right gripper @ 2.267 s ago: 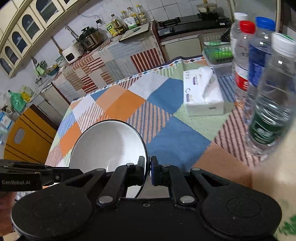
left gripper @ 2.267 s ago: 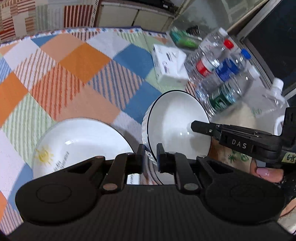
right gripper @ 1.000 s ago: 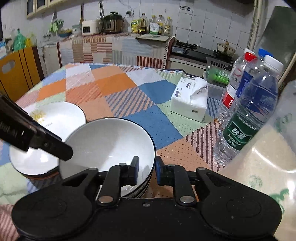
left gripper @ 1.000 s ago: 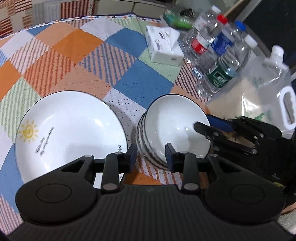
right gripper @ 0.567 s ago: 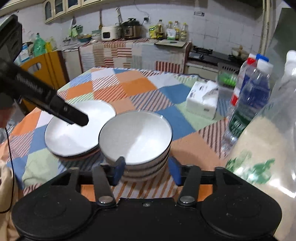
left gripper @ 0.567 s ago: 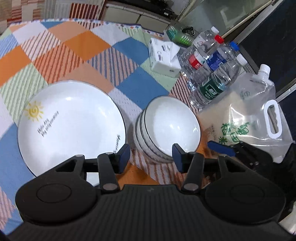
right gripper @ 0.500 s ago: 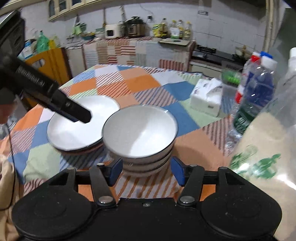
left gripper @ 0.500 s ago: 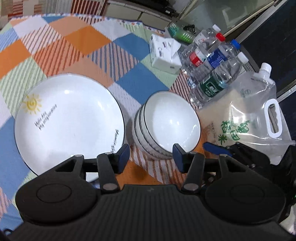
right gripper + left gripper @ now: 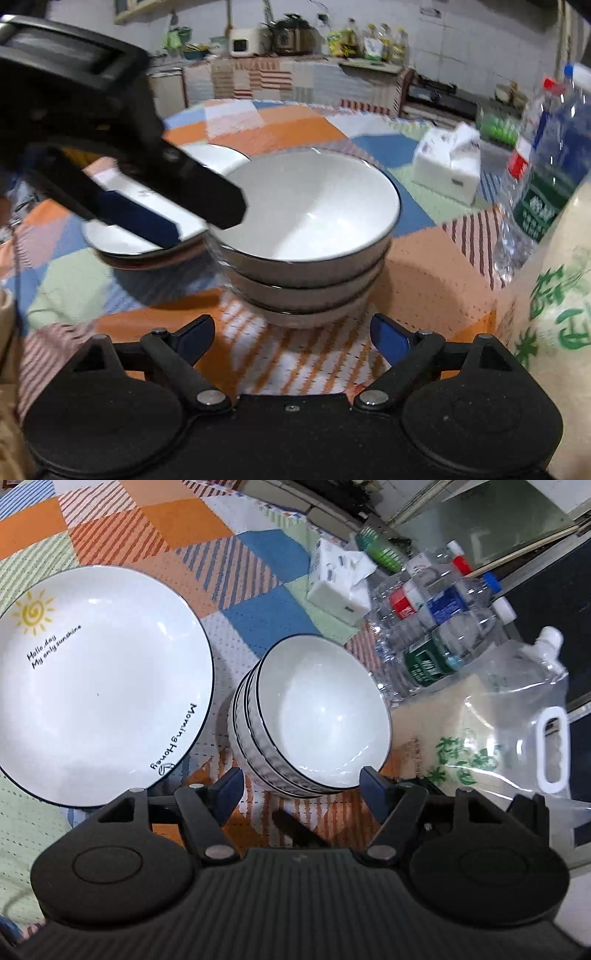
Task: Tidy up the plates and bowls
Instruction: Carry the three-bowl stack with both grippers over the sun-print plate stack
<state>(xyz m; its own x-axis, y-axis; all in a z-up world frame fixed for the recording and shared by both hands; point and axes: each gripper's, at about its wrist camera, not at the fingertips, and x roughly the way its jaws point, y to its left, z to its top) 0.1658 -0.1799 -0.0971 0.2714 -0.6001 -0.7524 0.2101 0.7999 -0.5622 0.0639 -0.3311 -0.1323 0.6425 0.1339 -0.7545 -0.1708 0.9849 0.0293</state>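
At centre of both views: bowl stack point(image 9: 314, 720), three bowls nested, standing on checked tablecloth point(image 9: 258, 565). Plate point(image 9: 92, 679) just beside, at left of frame; maybe more plates under it, view blurred.

Left gripper point(image 9: 301, 790) and right gripper point(image 9: 291, 334): jaws opening, nothing between them.

Judged step: stacking done, release. Next: pull both grippers clear without knocking stack or water bottles point(image 9: 439, 635) at upper right.
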